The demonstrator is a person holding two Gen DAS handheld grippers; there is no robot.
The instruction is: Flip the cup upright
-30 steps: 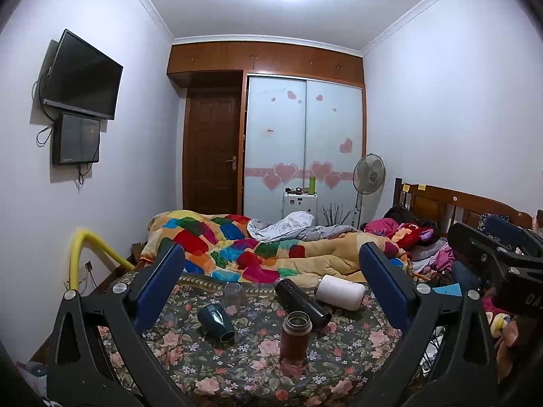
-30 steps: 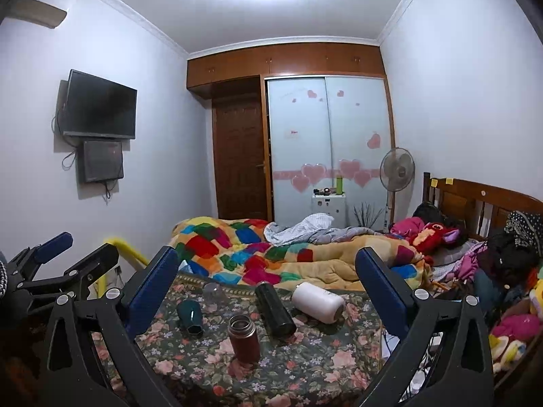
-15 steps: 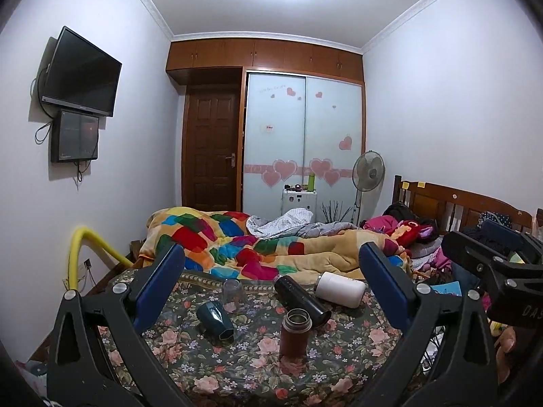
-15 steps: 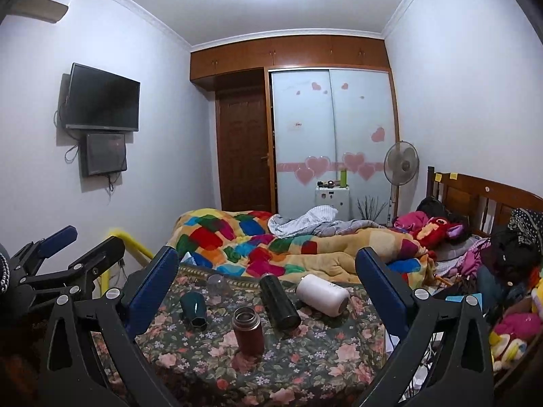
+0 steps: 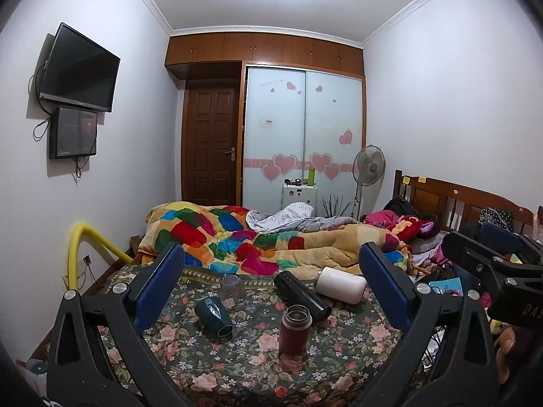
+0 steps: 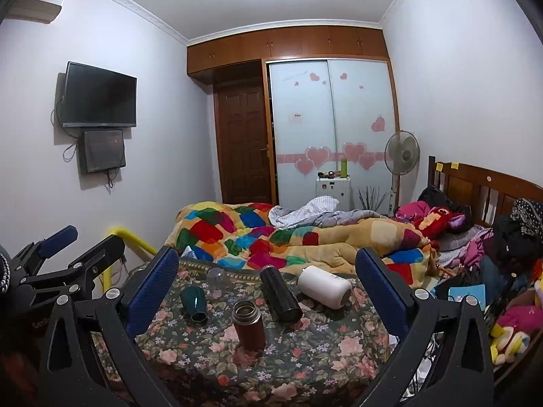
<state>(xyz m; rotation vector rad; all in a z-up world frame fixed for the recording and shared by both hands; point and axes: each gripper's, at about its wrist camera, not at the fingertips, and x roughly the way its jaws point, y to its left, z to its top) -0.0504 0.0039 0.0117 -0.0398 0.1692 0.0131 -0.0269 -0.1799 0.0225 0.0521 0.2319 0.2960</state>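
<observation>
On the floral tablecloth [image 5: 237, 366] a dark teal cup [image 5: 213, 312] lies on its side, also in the right wrist view [image 6: 194, 302]. A black flask [image 5: 301, 295] and a white flask [image 5: 341, 284] lie on their sides; they also show in the right wrist view, black flask [image 6: 280, 293], white flask [image 6: 324, 286]. A red-brown flask [image 5: 294, 329] stands upright with its mouth open. A clear glass [image 5: 230, 285] stands upside down. My left gripper [image 5: 271, 288] and right gripper [image 6: 268, 285] are open and empty, held back from the table.
A bed with a patchwork quilt [image 5: 258, 240] lies just behind the table. A yellow pipe [image 5: 76, 247] curves at the left. Clothes and toys [image 6: 509, 264] pile at the right by the headboard. The left gripper's frame [image 6: 61, 264] shows in the right wrist view.
Both grippers have drifted slightly; the table objects sit a little lower and nearer in view. Nothing on the table has moved.
</observation>
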